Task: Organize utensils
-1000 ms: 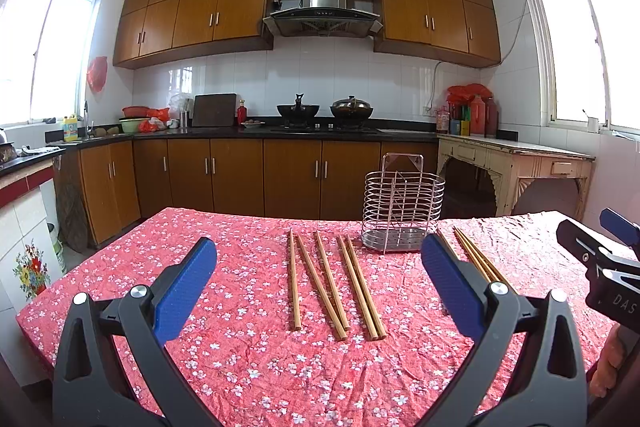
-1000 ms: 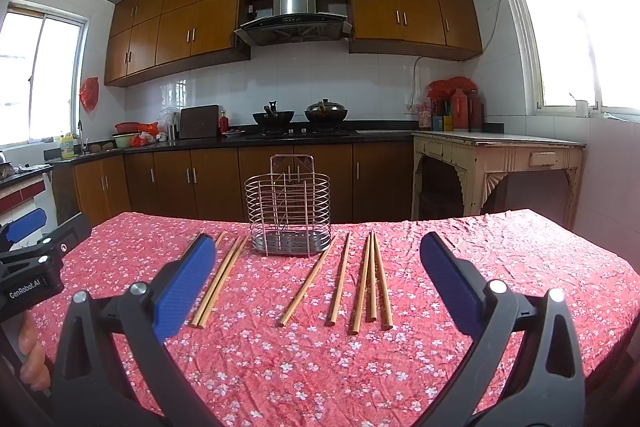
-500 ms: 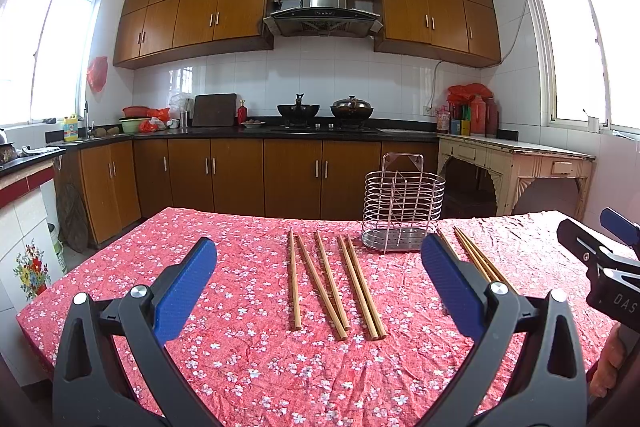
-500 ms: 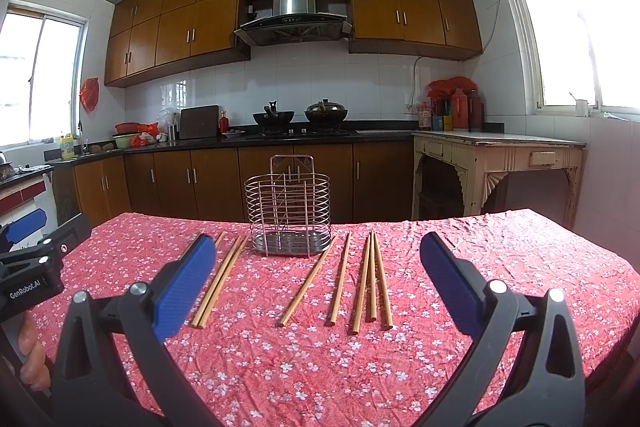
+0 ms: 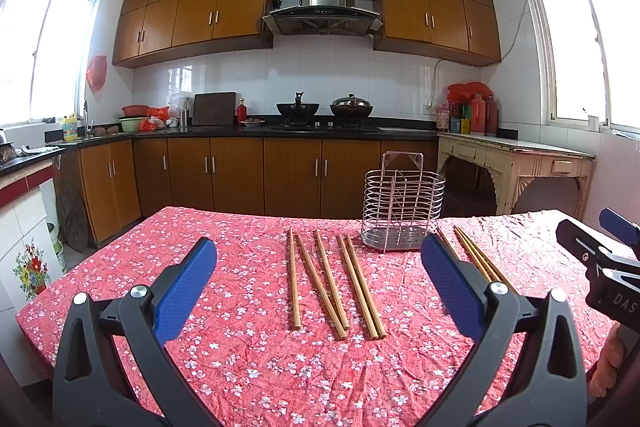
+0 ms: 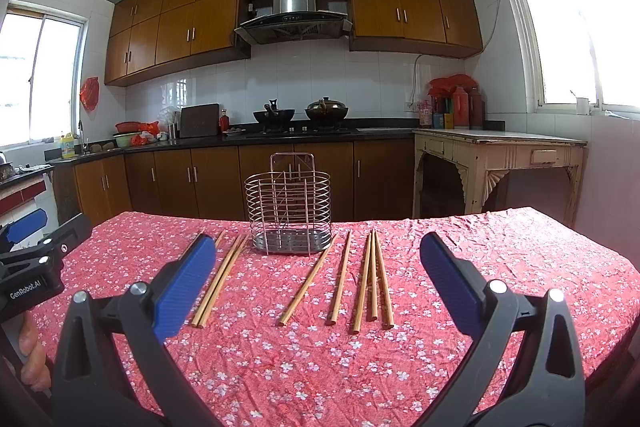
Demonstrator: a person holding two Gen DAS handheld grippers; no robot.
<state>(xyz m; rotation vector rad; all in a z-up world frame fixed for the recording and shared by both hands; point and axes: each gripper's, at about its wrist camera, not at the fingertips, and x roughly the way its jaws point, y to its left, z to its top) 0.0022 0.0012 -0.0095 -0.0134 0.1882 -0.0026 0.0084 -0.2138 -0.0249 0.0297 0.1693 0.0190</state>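
- Kitchen cabinets and a stove fill the background behind a table [image 6: 520,267] under a red flowered cloth.
- At 12 o'clock in the right view, a wire rack [image 6: 289,213] stands upright and looks empty.
- Wooden chopsticks [image 6: 372,279] lie flat on both sides of it, pointing roughly toward 12.
- Left gripper [image 5: 318,281] and right gripper [image 6: 318,279] hover with jaws wide apart, holding nothing.
- Chopsticks are probably light, stiff, smooth and prone to roll; pinch one near its middle.
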